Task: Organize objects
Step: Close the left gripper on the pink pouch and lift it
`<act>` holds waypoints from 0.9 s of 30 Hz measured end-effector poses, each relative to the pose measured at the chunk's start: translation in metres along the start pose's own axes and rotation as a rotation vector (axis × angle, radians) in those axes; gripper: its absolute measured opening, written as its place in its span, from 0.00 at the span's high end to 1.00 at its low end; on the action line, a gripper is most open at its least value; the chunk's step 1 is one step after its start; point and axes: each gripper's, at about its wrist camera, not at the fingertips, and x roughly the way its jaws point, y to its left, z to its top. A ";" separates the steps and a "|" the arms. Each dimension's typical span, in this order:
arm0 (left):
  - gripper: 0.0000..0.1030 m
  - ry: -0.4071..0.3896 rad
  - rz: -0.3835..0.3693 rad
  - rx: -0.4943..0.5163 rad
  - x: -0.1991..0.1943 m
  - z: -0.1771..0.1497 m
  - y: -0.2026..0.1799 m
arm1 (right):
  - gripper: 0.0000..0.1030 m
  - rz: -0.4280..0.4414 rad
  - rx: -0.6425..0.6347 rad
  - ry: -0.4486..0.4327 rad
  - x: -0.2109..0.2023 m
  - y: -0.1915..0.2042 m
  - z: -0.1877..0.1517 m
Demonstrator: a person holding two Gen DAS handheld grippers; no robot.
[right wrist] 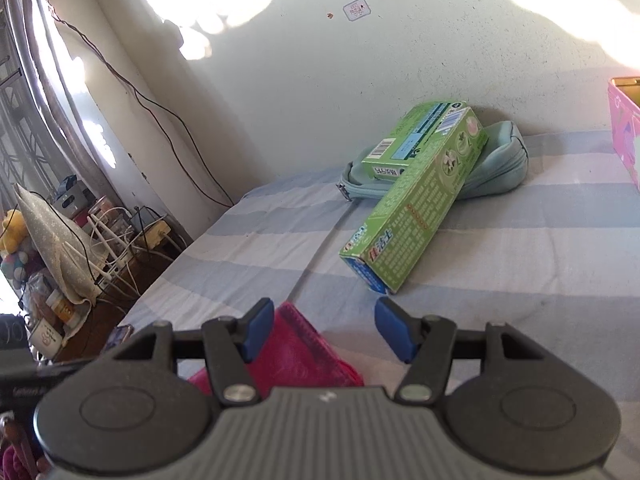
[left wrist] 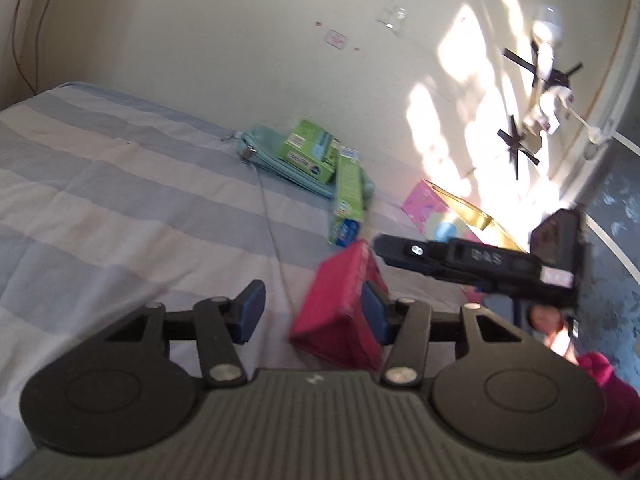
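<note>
- Red pouch [left wrist: 340,312] sits on the striped bed [left wrist: 120,200], propped up on edge near the front, with the left tongs [left wrist: 316,308] right at it.
- Left tongs are part open: the right-hand pad [left wrist: 374,312] lies against the pouch's side, the other pad stands clear, so no grip yet.
- Right tongs [right wrist: 324,328] hover part open and empty, the pouch's corner just under the left-hand pad.
- Further back, a long green box [right wrist: 412,208] leans on a teal pencil case [right wrist: 496,164], with a smaller green box [right wrist: 404,140] on top.
- A pink box [left wrist: 432,208] waits open by the wall.
- Looks like the pick-up stage; next the left tongs need to straddle the pouch and close.
</note>
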 end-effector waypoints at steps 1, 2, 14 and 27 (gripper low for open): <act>0.47 0.018 -0.032 0.012 0.000 -0.005 -0.008 | 0.43 0.012 0.010 0.004 0.001 -0.002 -0.001; 0.47 0.033 -0.052 0.019 0.002 -0.007 -0.014 | 0.43 0.029 0.020 0.009 0.001 -0.005 -0.001; 0.55 0.092 0.066 -0.025 0.045 -0.003 0.004 | 0.79 0.132 0.026 0.100 -0.018 0.000 -0.033; 0.50 0.073 -0.027 -0.004 0.030 0.000 0.005 | 0.76 0.038 -0.072 0.010 -0.039 0.013 -0.041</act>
